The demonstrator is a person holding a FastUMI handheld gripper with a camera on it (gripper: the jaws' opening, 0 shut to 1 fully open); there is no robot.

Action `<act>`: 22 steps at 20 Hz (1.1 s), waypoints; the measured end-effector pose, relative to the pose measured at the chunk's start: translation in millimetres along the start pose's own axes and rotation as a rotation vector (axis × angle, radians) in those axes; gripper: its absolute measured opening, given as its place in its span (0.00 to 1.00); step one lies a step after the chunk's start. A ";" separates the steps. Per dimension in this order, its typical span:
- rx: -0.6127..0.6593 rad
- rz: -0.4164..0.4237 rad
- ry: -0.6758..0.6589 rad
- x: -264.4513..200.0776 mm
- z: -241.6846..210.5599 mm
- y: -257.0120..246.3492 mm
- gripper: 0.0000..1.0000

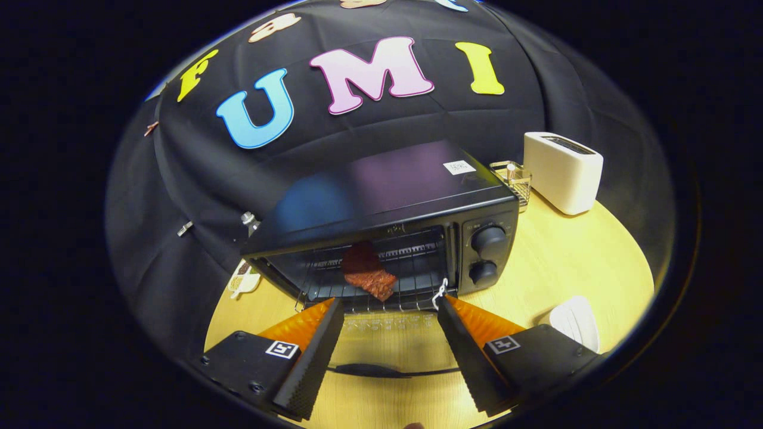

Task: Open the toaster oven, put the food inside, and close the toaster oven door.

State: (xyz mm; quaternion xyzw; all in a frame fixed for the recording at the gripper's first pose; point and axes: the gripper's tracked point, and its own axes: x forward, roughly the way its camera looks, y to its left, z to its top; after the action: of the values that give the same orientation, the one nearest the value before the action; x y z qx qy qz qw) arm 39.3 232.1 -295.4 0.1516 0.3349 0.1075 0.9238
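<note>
I held the tool [387, 310] released before the boxy black toaster oven [387, 202], its glass door [381, 351] down, ridged reddish food [368, 271] on its wire rack [357, 286].

gripper [387, 310]: two wedge-shaped fingers with ribbed inner faces.
finger mounts: black blocks, each bearing a square fiducial tag; screws on the block at 7 o'clock.

Black toaster oven [387, 196]; reddish-brown food [368, 271], seemingly; white toaster [563, 173].
</note>
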 end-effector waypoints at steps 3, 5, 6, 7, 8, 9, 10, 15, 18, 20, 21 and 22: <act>-0.036 -0.003 0.039 -12.9 -18.6 5.2 0.98; -0.049 -0.019 0.071 -19.1 -35.6 5.5 0.98; -0.052 -0.022 0.090 -20.6 -45.3 6.2 0.98; -0.056 -0.030 0.114 -21.2 -55.7 6.0 0.98; -0.060 -0.033 0.138 -22.9 -67.1 5.2 0.98; -0.064 -0.039 0.164 -22.5 -77.6 4.5 0.98; -0.068 -0.040 0.185 -23.0 -87.6 5.5 0.98; -0.126 -0.037 0.281 -15.7 -132.0 12.8 0.99; -0.157 -0.057 0.339 -4.3 -153.5 17.2 0.99; -0.165 -0.081 0.377 -0.7 -163.8 16.3 0.99; -0.152 -0.091 0.391 3.0 -167.5 16.1 0.99; -0.134 -0.095 0.401 7.3 -171.1 18.8 0.99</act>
State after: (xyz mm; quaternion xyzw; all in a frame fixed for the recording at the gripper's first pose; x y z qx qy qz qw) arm -68.4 287.4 -417.9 0.0496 0.5110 0.1136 0.8506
